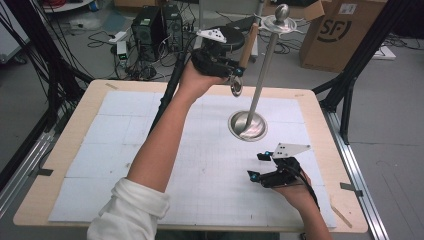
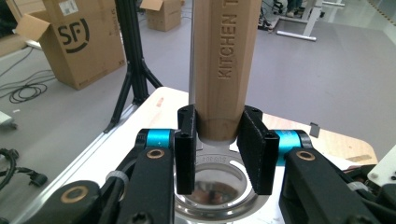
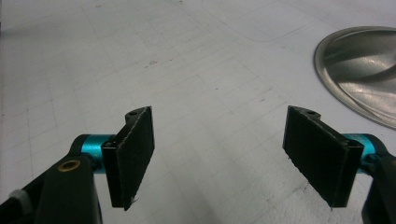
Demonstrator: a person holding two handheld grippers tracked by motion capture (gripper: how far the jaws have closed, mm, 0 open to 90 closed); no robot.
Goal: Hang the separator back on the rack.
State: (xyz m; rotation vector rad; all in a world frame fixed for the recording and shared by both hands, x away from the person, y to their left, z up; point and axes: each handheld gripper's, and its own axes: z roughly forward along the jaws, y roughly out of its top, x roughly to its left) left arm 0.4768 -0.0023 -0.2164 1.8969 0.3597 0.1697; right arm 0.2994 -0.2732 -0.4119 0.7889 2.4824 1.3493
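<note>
The utensil (image 1: 243, 55), wooden-handled with a steel head, is lifted off the worktop (image 1: 65, 145) beside the stand (image 1: 260, 80), clamped in the left claw (image 1: 235, 75). It looks not yet hung at the top. The right claw (image 1: 256, 166) rests apart, empty.

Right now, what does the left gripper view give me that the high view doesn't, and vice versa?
Left gripper view alone: the embossed lettering on the wooden handle and the pads pressed against its lower end, just above the metal ring.

High view alone: the stand's tall pole with its knob and hooks on top, and the right hand-held gripper, jaws apart, low over the table.

Both: the left hand-held gripper shut on that handle, and the SF box.
</note>
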